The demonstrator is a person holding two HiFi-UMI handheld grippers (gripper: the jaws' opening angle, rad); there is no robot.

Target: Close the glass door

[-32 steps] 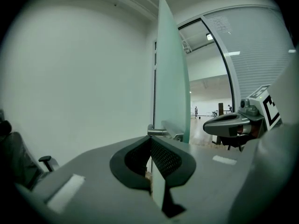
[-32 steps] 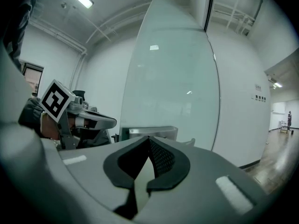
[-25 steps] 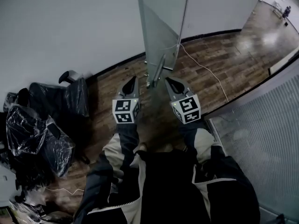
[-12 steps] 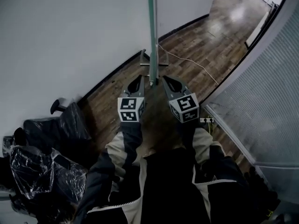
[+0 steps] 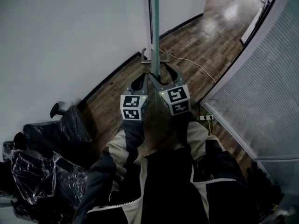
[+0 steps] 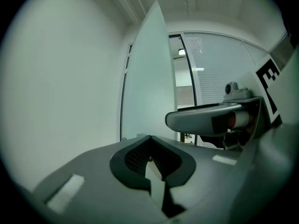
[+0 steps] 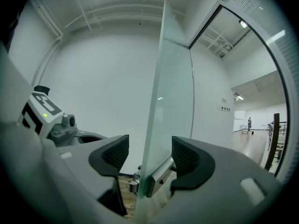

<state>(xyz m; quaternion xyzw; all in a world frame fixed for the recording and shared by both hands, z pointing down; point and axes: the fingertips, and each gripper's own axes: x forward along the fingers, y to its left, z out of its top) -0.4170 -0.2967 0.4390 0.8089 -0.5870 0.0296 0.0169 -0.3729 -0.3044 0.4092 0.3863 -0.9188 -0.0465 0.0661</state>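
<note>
Glass door (image 5: 154, 13) stands edge-on straight ahead of the person, next to the white wall (image 5: 70, 31), over the wood floor (image 5: 205, 36). Right gripper (image 7: 150, 155) jaws are opening, spread wide, with the door edge and metal handle (image 7: 159, 176) between them and the pads off the glass. Left gripper (image 6: 152, 160) sits just left of the door, jaws pressed together, nothing in them. Plastic-wrapped chairs (image 5: 42, 167) at low left.

White wall (image 5: 70, 31), wood floor (image 5: 201, 36) (glossy), perhaps plastic-wrapped chairs (image 5: 46, 157).
</note>
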